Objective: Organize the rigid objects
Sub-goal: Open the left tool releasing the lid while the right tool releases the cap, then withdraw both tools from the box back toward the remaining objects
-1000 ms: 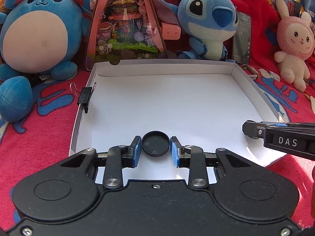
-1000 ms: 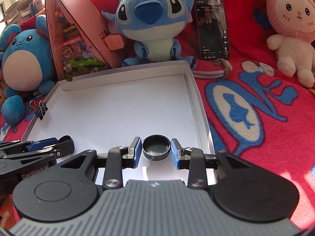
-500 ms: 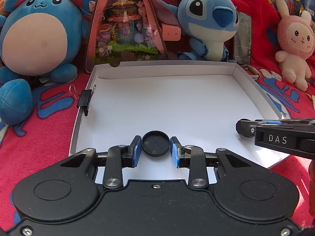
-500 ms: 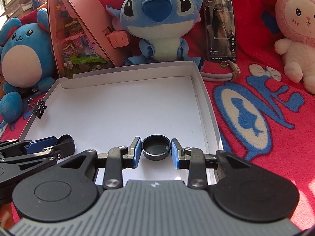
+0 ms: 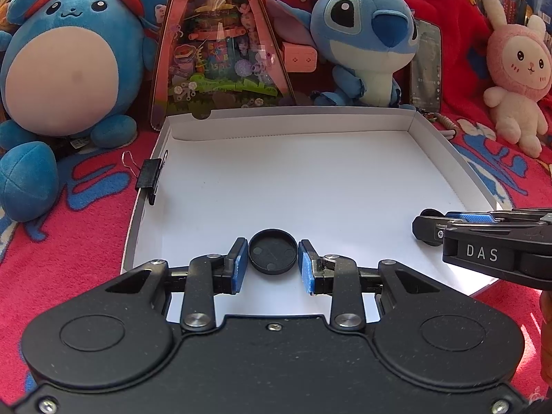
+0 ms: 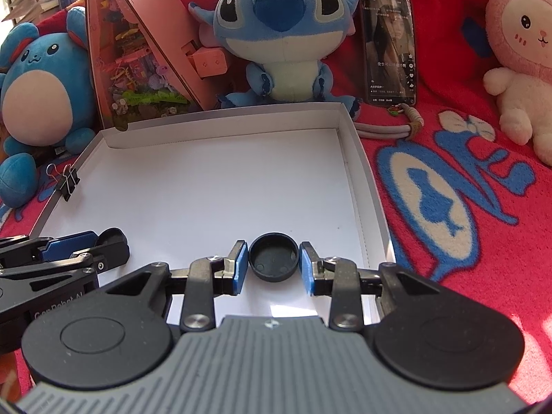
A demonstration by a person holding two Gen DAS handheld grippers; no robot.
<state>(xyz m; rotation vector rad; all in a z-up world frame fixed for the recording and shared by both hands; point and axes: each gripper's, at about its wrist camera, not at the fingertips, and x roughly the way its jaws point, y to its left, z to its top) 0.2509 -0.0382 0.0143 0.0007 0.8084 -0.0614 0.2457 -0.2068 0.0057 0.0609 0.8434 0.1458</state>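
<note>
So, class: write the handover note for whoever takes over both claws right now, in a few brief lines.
Left claw: shut on a black round cap, held over the near part of the white box tray.
Right claw: shut on a second black round cap, over the tray's near right part.
Binder clip: clipped on the tray's left wall.
Done: both caps picked up.
Left: probably set each cap down in the tray, then release.

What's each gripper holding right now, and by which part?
Left gripper: round black cap, pinched across its rim. Right gripper: another black cap, also across the rim.
</note>
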